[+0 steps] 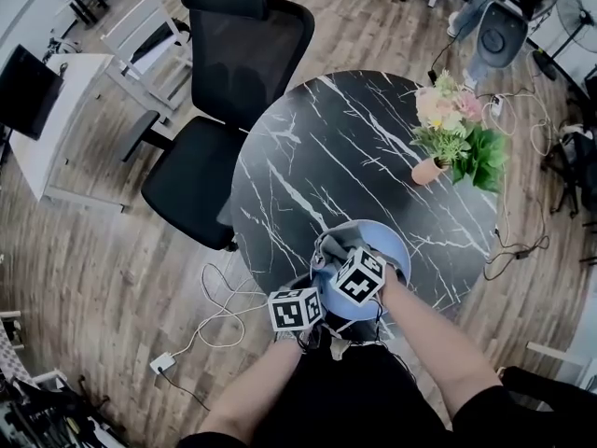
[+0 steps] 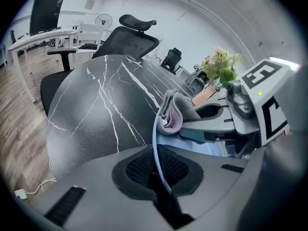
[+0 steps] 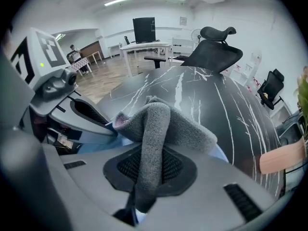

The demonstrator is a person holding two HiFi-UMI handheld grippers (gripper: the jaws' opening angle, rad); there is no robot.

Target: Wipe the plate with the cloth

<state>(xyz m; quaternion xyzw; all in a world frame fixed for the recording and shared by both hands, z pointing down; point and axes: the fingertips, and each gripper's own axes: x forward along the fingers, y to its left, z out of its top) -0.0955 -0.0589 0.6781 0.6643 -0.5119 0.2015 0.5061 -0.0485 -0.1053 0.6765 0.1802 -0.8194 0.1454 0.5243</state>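
Observation:
A light blue plate [image 1: 390,242] sits at the near edge of the black marble table [image 1: 317,157]. My left gripper [image 1: 315,297] is shut on the plate's near rim; in the left gripper view the thin blue rim [image 2: 155,143] runs between its pads [image 2: 139,170]. On the plate lies a grey cloth [image 1: 338,247], and my right gripper [image 1: 348,258] is shut on it. In the right gripper view a fold of the cloth [image 3: 155,129] runs down between the jaws, with the plate [image 3: 101,146] beneath. The left gripper's finger [image 3: 82,117] shows at the left there.
A pot of flowers [image 1: 450,131] stands on the table's right side. A black office chair [image 1: 224,91] is pushed against the far left of the table. Cables [image 1: 219,308] lie on the wooden floor, with a white desk [image 1: 47,119] at the left and a fan [image 1: 499,26] behind.

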